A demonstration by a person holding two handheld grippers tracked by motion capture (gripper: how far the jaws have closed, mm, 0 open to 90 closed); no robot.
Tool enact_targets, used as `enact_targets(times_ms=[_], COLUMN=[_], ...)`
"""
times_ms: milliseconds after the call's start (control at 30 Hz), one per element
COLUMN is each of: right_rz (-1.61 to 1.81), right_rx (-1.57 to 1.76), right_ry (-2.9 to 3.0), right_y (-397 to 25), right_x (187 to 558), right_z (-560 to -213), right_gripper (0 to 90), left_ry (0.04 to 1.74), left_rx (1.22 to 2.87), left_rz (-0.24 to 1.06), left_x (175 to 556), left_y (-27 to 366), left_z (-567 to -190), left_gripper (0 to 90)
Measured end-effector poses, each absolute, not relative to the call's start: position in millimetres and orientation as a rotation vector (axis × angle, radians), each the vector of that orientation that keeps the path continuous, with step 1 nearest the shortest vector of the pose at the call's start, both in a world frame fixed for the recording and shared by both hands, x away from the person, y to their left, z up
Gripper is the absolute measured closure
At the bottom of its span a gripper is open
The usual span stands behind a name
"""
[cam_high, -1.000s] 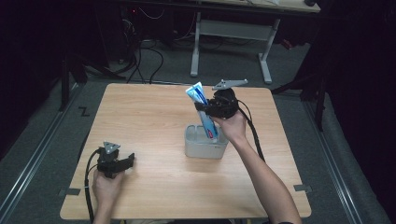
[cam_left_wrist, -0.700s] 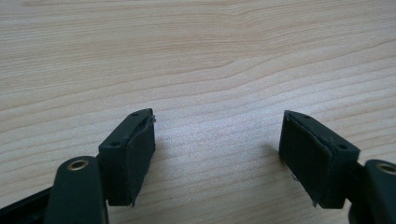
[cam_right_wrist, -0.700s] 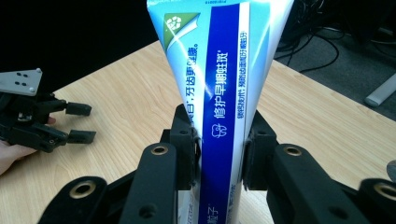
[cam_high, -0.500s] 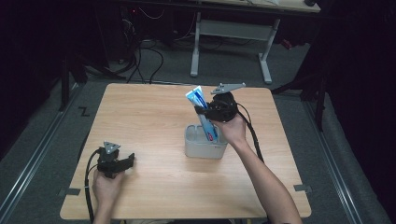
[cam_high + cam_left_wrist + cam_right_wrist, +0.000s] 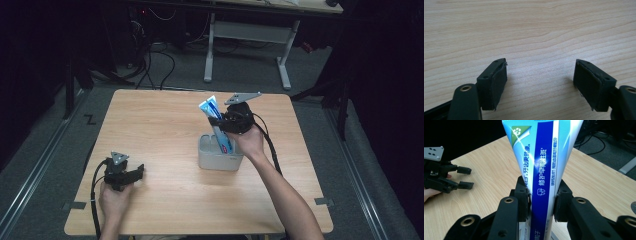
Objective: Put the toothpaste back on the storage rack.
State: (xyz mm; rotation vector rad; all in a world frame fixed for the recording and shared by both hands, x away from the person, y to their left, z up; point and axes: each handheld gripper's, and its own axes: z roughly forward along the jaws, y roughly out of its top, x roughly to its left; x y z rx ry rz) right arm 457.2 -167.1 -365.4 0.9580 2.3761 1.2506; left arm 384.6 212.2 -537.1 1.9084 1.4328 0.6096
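My right claw (image 5: 540, 202) clamps toothpaste tube (image 5: 544, 170) over holder (image 5: 210, 157); slick tube may slip (tilted). Left claw (image 5: 540, 80) wide, idle on bench (image 5: 529, 30).

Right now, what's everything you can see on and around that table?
tube: one, blue, white and teal with printed text, standing tilted in the holder, clamped by the right gripper
holder: one, grey, on the table right of centre
table: one, light wood, centre of the high view
desk frame: one, white legs, beyond the table
cables: several, black, on the floor behind the table
left gripper: one, black, jaws wide apart with nothing between them, low over the table's near left
right gripper: one, black with a grey plate, over the holder
hands: two, one behind each gripper
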Motion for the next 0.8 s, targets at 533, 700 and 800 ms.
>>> enact_targets(times_ms=[533,700,800], right_rz=[1.224,1.204,1.204], right_rx=[0.966,0.978,0.98], right_ry=[2.386,2.39,2.391], right_y=[-171,-175,-176], right_x=[456,454,453], right_z=[-372,-379,-380], right_gripper=[69.8,69.8,69.8], left_ry=[1.433,1.434,1.434], left_rx=[1.907,1.907,1.907], left_rz=[0.612,0.613,0.612], left_x=[385,385,385], left_y=[212,212,212], left_z=[-537,-537,-537], left_gripper=[27.6,27.6,27.6])
